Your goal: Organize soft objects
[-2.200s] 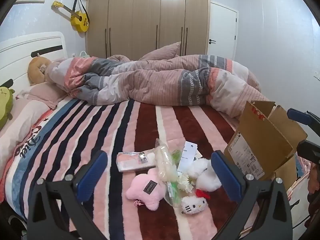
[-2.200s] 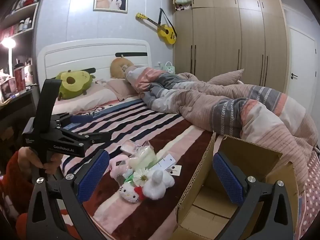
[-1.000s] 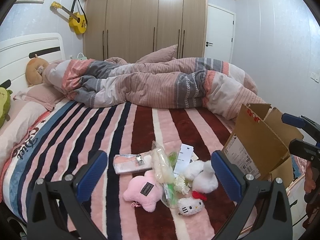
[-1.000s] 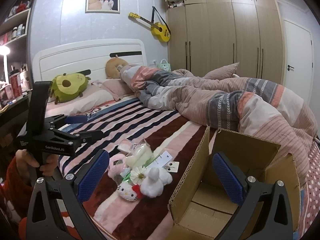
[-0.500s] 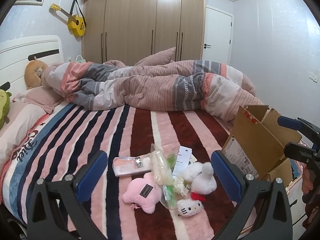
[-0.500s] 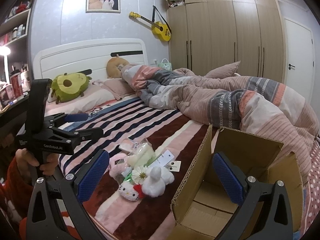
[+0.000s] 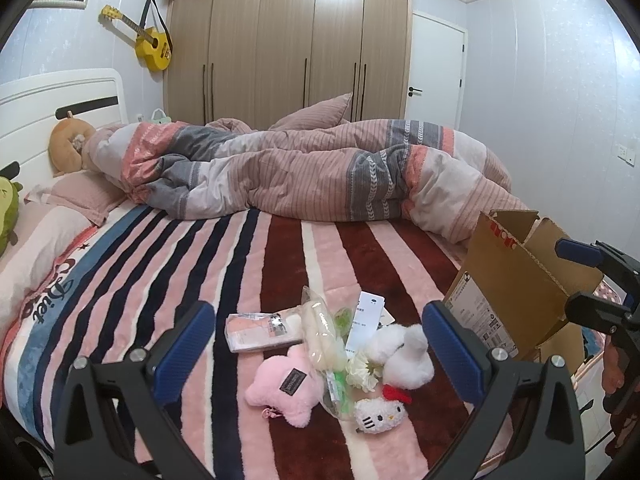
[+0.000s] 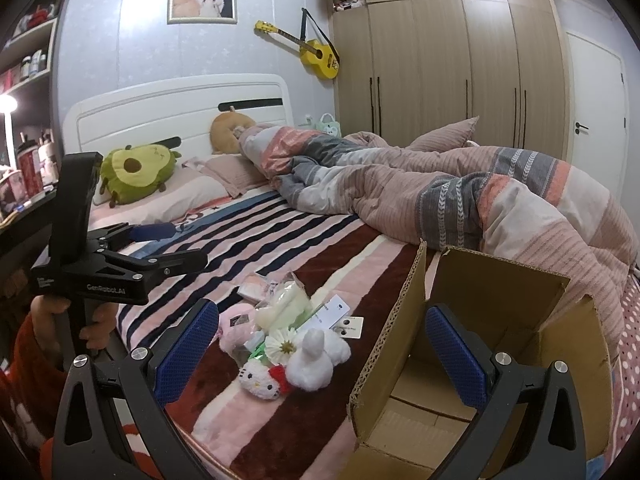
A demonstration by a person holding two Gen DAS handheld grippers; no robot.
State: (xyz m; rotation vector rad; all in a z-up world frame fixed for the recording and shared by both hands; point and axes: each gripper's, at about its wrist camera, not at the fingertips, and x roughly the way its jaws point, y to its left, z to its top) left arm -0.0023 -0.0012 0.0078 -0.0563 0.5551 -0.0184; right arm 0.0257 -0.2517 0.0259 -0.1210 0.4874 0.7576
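**Both grippers wide over the toy pile**

While the left gripper (image 7: pixel 318 344) hangs above the striped blanket (image 7: pixel 168 280) with its blue pads spread wide and nothing between them, the soft things sit in a heap below; from the left, a flat pink packet (image 7: pixel 260 330), a pink plush (image 7: pixel 282 390), a clear wrapped bundle (image 7: pixel 322 338), a Hello Kitty toy (image 7: pixel 380 414) nearest the edge, a white plush (image 7: pixel 402 356) touching it; further right, the open cardboard box (image 8: pixel 500 320) stands just beside the pile; the right gripper (image 8: pixel 320 346) is held over its near wall, pads apart, gripping nothing.
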